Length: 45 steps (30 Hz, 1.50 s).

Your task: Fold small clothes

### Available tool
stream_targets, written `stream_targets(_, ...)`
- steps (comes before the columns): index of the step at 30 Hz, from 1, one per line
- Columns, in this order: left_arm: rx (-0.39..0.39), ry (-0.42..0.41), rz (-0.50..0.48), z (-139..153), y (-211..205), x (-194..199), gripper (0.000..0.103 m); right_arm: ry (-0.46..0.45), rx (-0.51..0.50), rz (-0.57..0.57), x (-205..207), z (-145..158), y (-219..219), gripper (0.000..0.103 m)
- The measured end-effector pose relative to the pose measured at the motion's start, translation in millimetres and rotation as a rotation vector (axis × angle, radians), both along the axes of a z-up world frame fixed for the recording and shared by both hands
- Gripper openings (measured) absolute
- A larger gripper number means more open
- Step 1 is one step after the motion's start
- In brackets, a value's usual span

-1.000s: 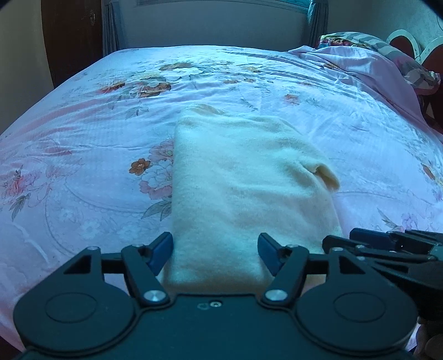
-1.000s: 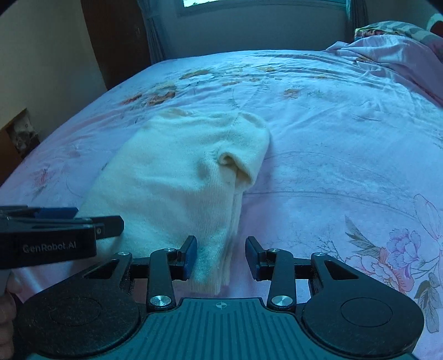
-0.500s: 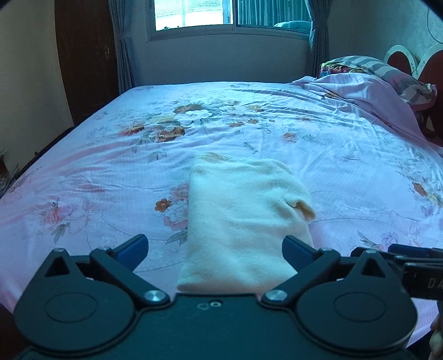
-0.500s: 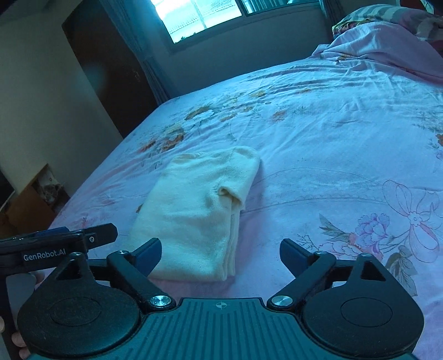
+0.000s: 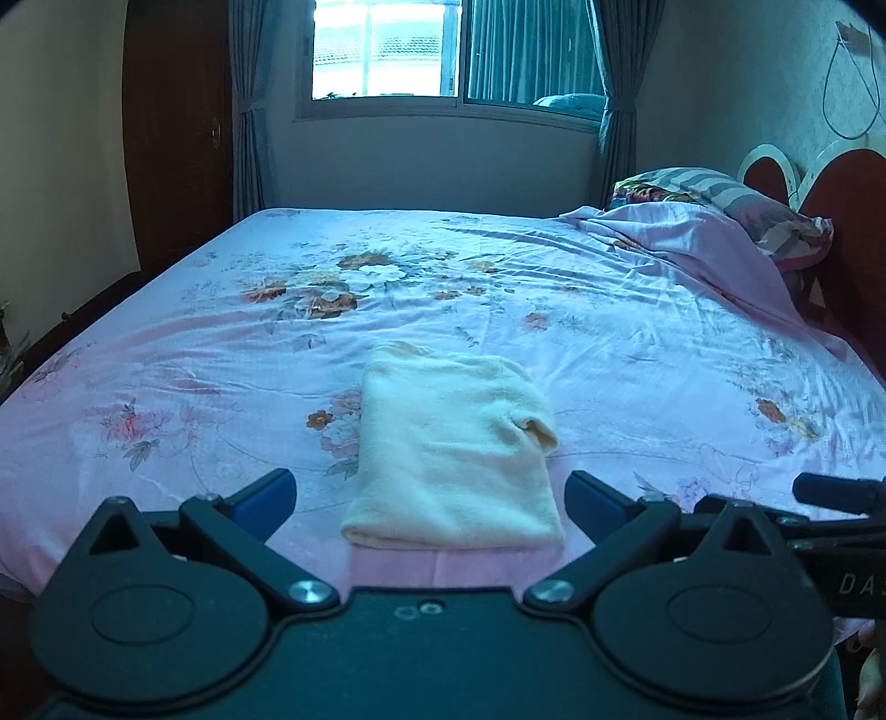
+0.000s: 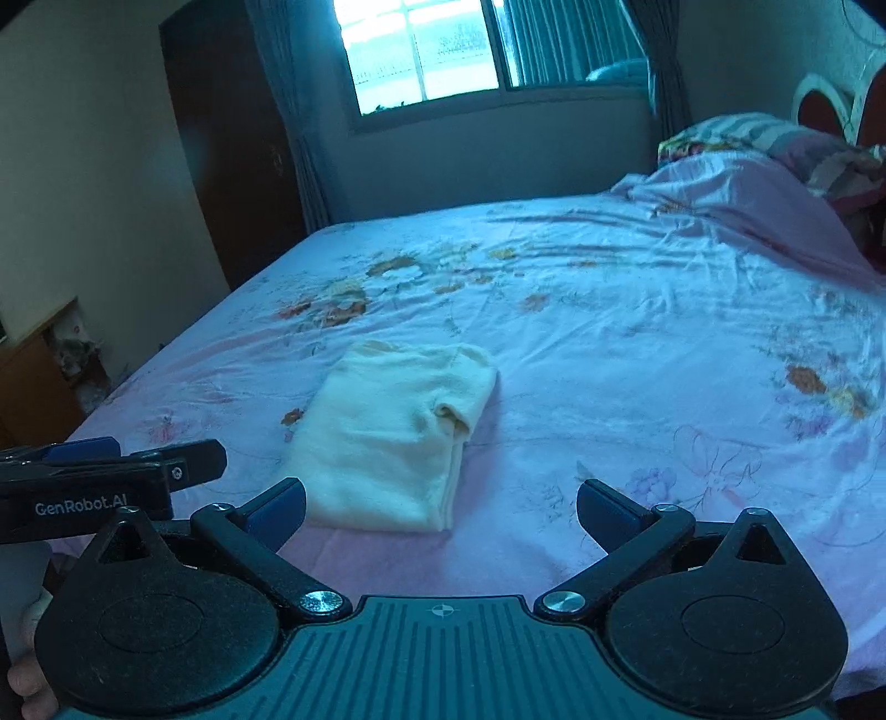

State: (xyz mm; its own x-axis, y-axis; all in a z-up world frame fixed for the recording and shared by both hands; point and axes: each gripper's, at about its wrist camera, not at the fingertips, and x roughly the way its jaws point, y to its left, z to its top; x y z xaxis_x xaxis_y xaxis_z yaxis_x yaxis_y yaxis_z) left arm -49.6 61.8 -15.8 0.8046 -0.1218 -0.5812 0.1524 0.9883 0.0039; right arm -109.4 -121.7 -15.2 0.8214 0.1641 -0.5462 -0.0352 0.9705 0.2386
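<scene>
A cream knitted garment [image 5: 454, 443] lies folded into a narrow rectangle on the pink floral bedsheet [image 5: 221, 354], near the bed's front edge. It also shows in the right wrist view [image 6: 398, 432], with a sleeve cuff tucked at its right side. My left gripper [image 5: 431, 493] is open and empty, held back from the garment's near end. My right gripper [image 6: 440, 507] is open and empty, just short of the garment's near right corner. The left gripper's side shows at the left of the right wrist view [image 6: 111, 476].
A crumpled pink cover [image 5: 681, 243] and striped pillows [image 5: 720, 194] lie at the bed's far right by a red headboard [image 5: 841, 221]. A window [image 5: 387, 50] with curtains is behind the bed. A dark wardrobe [image 5: 171, 127] stands at the left.
Both grippers opened wide, let go of the garment's near edge and pulled back and up. The folded garment stays flat on the bed.
</scene>
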Motion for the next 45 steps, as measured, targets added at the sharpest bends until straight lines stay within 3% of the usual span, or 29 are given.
stream_targets(6, 0.025, -0.033, 0.015, 5.2, -4.9, -10.0, 0.101, -0.120, -0.143, -0.060, -14.8, 15.8, 7.5, 0.103)
stream_targets(16, 0.044, -0.030, 0.017, 5.3, -9.2, -9.7, 0.101, -0.118, -0.084, -0.076, -14.6, 18.2, -15.8, 0.103)
stream_targets(45, 0.041, -0.030, -0.003, 10.8, -13.7, -10.6, 0.101, -0.118, -0.071, -0.064, -16.4, 16.7, -23.0, 0.103)
